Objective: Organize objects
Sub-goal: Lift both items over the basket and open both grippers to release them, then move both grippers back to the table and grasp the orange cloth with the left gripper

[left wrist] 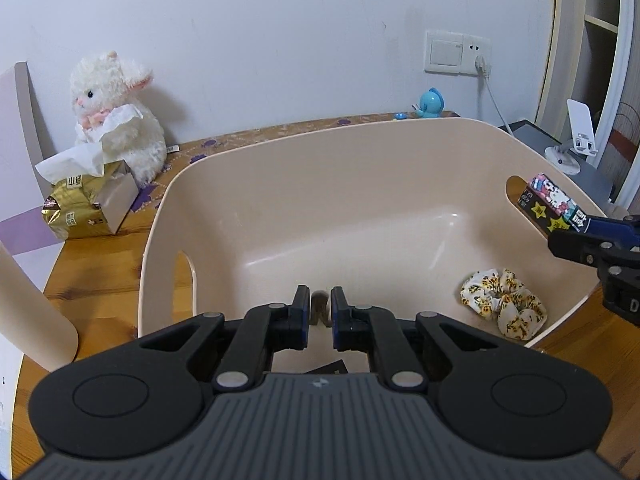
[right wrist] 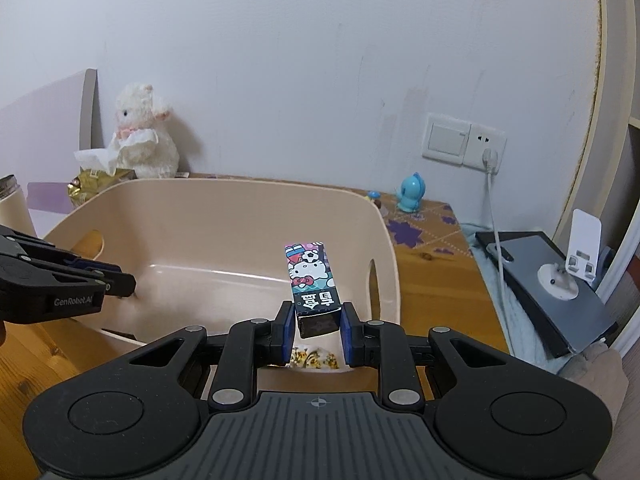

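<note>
A beige plastic bin (left wrist: 320, 130) with handle slots stands on the wooden table, and a yellow-flowered white scrunchie (left wrist: 504, 304) lies in its near right corner. My left gripper (left wrist: 320, 300) reaches over the bin's near side, jaws almost together on a small grey-brown thing (left wrist: 320, 309) that I cannot identify. My right gripper (right wrist: 316, 312) is shut on the end of a black cartoon-cat printed box (right wrist: 310, 276), held tilted above the bin (right wrist: 240, 186) over the scrunchie (right wrist: 314, 356). In the left wrist view that box (left wrist: 548, 204) hangs over the right rim.
A white plush lamb (left wrist: 116, 116) and a gold tissue pack (left wrist: 86, 204) sit at the back left. A blue toy (right wrist: 410, 196) stands by the wall, with a plugged cable (right wrist: 494, 216). A dark slab with a white phone stand (right wrist: 576, 260) lies right. A beige cup (left wrist: 32, 312) stands left.
</note>
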`<state>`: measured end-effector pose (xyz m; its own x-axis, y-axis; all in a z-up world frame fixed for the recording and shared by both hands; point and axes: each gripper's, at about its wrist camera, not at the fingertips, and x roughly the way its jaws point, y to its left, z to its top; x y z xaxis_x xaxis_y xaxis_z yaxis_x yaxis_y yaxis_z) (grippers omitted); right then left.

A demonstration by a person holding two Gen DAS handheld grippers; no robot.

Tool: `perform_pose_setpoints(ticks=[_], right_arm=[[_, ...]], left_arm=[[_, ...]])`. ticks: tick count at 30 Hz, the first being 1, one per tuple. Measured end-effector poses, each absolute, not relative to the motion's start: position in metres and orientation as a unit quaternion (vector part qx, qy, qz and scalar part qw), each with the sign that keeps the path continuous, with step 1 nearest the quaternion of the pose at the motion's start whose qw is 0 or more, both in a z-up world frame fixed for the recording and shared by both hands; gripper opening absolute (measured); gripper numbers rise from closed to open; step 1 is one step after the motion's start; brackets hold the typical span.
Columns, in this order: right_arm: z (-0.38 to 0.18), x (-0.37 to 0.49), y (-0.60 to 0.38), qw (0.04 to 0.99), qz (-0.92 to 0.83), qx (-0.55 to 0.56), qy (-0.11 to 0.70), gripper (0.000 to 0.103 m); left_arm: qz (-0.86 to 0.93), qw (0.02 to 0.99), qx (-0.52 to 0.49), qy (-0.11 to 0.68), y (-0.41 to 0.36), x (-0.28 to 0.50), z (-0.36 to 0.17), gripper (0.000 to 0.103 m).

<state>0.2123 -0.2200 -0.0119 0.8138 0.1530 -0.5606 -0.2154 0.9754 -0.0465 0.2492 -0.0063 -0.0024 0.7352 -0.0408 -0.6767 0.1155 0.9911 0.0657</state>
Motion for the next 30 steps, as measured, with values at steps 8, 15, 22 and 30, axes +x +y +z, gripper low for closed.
perform_pose_setpoints(ticks=[8,15,22,30], right_arm=[[-0.002,0.200,-0.221,0.954,0.098,-0.053,0.278,0.049],[0.013,0.173,-0.226,0.958,0.095,-0.044,0.266,0.070],[0.016,0.147,-0.232,0.958,0.092,-0.038,0.269,0.079],[0.008,0.124,-0.225,0.951,0.095,-0.040,0.291,0.087]], left_arm=[[-0.034,0.940,0.039,0.338,-0.004,0.232,0.018,0.077],[-0.030,0.948,0.012,0.317,0.008,0.208,0.039,0.082],[-0.030,0.953,0.024,0.302,0.011,0.172,0.049,0.090],[-0.032,0.949,0.034,0.312,0.018,0.138,0.041,0.092]])
